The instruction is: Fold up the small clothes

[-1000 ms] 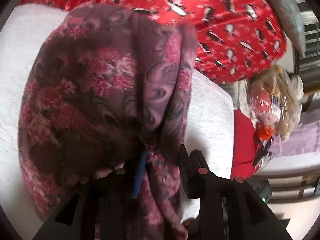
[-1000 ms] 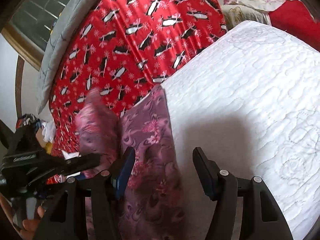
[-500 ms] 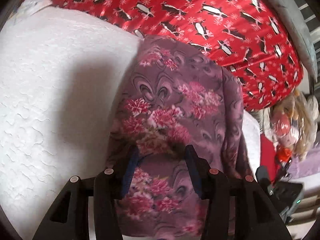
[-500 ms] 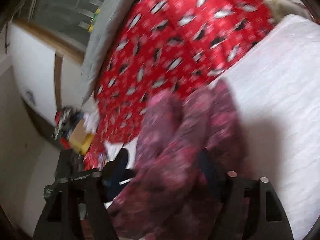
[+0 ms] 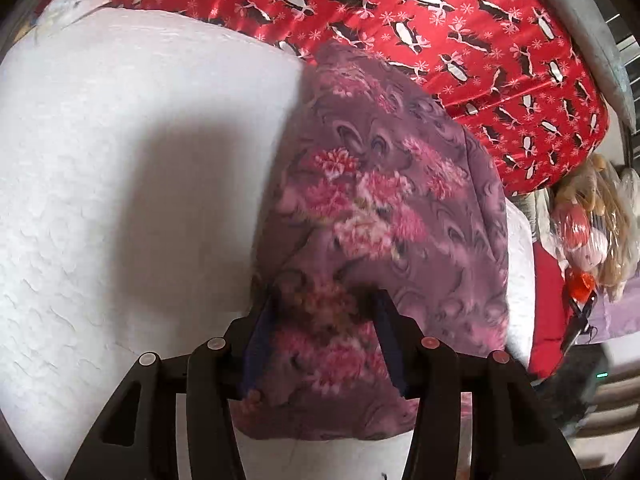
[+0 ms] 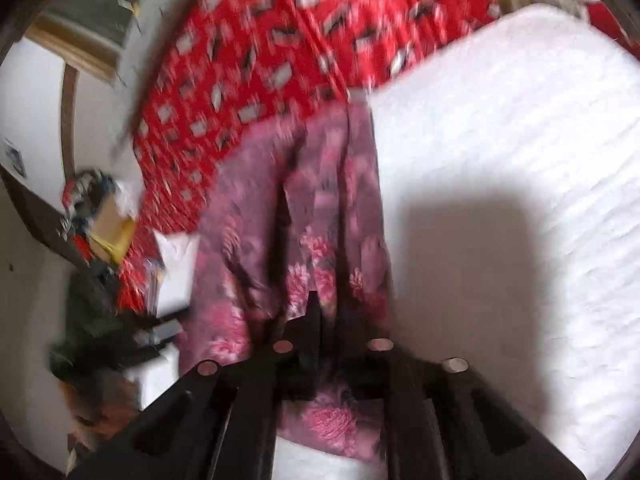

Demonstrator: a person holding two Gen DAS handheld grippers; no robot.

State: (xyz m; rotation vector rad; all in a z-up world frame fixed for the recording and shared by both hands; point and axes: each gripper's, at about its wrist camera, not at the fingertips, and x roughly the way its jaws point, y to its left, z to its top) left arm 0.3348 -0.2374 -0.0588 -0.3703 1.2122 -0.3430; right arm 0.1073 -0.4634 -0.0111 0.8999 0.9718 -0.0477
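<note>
Here, your right gripper (image 6: 326, 316) is closing on the purple floral garment (image 5: 384, 216) lying on the white quilted mattress (image 5: 140, 184); the left gripper (image 5: 320, 320) straddles it, half-open. Pinch one edge squarely before folding.

**Mauve florals on white, red penguins behind**

The cloth (image 5: 384, 208) is dusky mauve with darker swirls and pink-red flower clusters. It lies on a white quilted mattress (image 5: 120, 200) with a wavy stitched texture. Behind is a bright red blanket (image 5: 460, 20) printed with black-and-white penguins and pale snowflakes. Both grippers are black; the left gripper (image 5: 320, 336) has blue pads.
</note>
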